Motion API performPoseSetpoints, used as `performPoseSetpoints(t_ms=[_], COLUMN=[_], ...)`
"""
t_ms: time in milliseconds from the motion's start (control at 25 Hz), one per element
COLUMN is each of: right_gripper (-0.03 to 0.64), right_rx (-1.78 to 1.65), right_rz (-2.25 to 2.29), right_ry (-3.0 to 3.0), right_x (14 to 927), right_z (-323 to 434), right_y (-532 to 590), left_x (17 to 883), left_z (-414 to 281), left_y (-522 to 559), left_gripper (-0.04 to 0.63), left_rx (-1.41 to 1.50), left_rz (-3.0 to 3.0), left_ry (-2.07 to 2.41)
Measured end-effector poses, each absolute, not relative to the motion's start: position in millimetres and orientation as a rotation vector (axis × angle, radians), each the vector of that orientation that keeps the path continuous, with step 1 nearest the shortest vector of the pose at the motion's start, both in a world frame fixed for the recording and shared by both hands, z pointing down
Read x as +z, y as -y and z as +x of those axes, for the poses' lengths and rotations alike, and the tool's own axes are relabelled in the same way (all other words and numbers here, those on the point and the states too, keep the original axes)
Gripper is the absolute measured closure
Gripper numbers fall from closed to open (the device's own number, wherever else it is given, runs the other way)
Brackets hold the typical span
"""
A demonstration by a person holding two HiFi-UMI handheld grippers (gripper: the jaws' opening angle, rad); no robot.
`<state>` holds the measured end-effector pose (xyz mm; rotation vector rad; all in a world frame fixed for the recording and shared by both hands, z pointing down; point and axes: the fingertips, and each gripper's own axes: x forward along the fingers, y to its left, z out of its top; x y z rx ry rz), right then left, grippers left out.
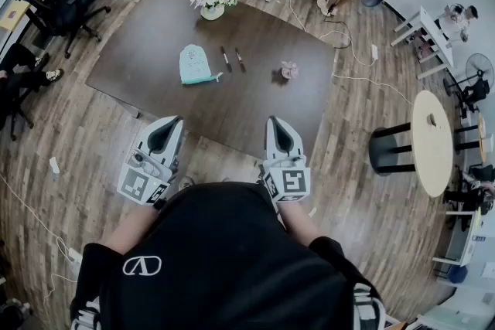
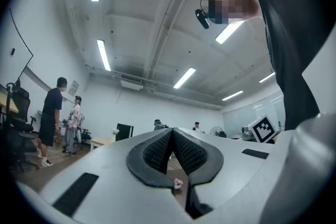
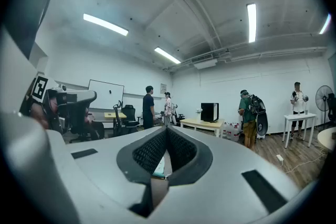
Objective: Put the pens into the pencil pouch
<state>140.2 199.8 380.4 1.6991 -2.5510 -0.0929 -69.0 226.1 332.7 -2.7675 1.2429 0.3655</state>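
On the dark brown table a mint-green pencil pouch lies flat in the head view. Two dark pens lie side by side just right of it. My left gripper and right gripper hover at the table's near edge, well short of the pens, both shut with nothing between the jaws. In the left gripper view the jaws meet at the tips. The right gripper view shows its jaws closed too, and a sliver of the pouch shows behind them.
A white pot of flowers stands at the table's far side and a small pink object sits right of the pens. Office chairs stand left, a round white side table and black stool right. People stand around the room.
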Motion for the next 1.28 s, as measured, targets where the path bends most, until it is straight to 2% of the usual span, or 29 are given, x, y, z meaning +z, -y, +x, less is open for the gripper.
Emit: performPoseSetpoints(t_ms=[640,1080,1280], right_gripper=[0.617,0.617,0.617], right_rx=[-0.089,-0.029,0.001], right_rz=[1.717,1.688,1.617], right_ry=[2.611,2.705,2.762], right_x=[379,393,405], right_z=[143,183,176], right_y=[-200,-163,-133], left_x=[346,364,372], left_z=[-66,-27,-30], left_y=[-221,-190,-167], left_gripper=[0.591,0.591,0.591], left_rx=[0.340,0.213,0.150], left_rz=[-2.775,-2.723,-2.682], left_ry=[-1.259,-1.359,-1.433])
